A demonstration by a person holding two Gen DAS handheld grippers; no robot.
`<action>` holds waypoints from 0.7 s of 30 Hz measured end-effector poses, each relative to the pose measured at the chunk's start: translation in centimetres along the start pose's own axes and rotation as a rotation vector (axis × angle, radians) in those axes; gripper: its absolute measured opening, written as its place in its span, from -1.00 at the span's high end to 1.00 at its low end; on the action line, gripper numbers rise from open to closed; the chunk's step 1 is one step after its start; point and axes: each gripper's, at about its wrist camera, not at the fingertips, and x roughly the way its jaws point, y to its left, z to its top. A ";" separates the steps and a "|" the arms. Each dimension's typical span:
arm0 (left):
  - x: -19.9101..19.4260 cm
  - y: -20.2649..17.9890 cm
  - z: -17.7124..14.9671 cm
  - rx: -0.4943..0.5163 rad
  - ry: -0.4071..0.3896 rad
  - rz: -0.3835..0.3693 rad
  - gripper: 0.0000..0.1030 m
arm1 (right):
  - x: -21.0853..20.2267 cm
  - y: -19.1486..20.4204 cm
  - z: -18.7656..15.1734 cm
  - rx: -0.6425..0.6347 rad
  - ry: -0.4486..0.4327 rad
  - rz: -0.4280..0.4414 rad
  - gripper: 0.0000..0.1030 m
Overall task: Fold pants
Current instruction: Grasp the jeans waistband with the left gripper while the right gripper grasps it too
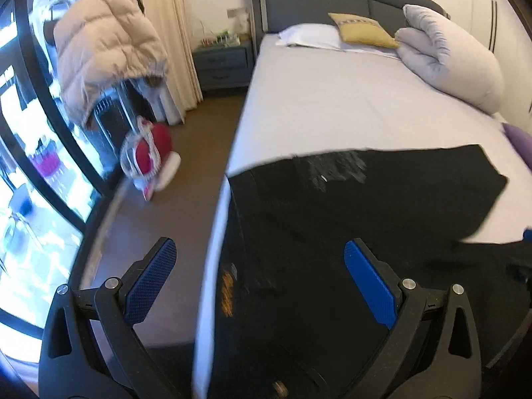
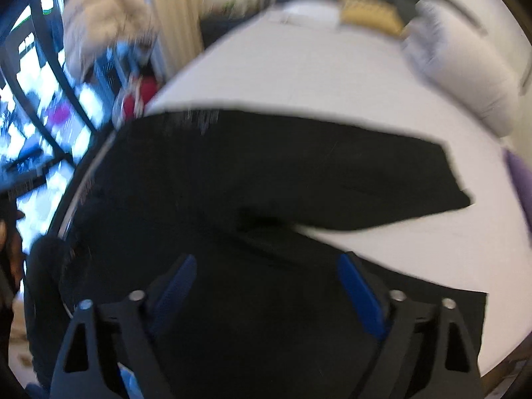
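A: Where are the pants [image 1: 365, 206] right now?

B: Spread flat on the bed [image 1: 332, 99], near its foot end. In the left wrist view the waist hangs over the mattress edge at about 7 o'clock, and one leg runs out toward 3 o'clock. The right wrist view shows the two legs splayed apart, with a wedge of sheet between them at about 4 o'clock.

A: Why laid out like that?

B: My guess is that flat and open makes the seams and edges easy to reach for the first fold, probably one leg over the other.

A: And the left gripper [image 1: 259, 256]?

B: Its fingers [image 1: 369, 282] stand wide apart with nothing between them. It tilts downward over the waist edge, straddling the side of the bed, with floor under the 9 o'clock finger.

A: The right gripper [image 2: 264, 271]?

B: Also spread, fingers [image 2: 360, 296] clear of the cloth as far as the blur lets me judge. It points steeply down over the near leg, at about 6 o'clock in its view.

A: So nothing is held?

B: Nothing. Both seem poised to come down on the fabric, though which edge each will take I cannot tell.
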 end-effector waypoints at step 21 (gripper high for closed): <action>27.7 -4.8 11.9 0.560 0.394 -0.477 -0.30 | 9.1 -2.6 13.0 -0.203 0.039 0.338 -0.44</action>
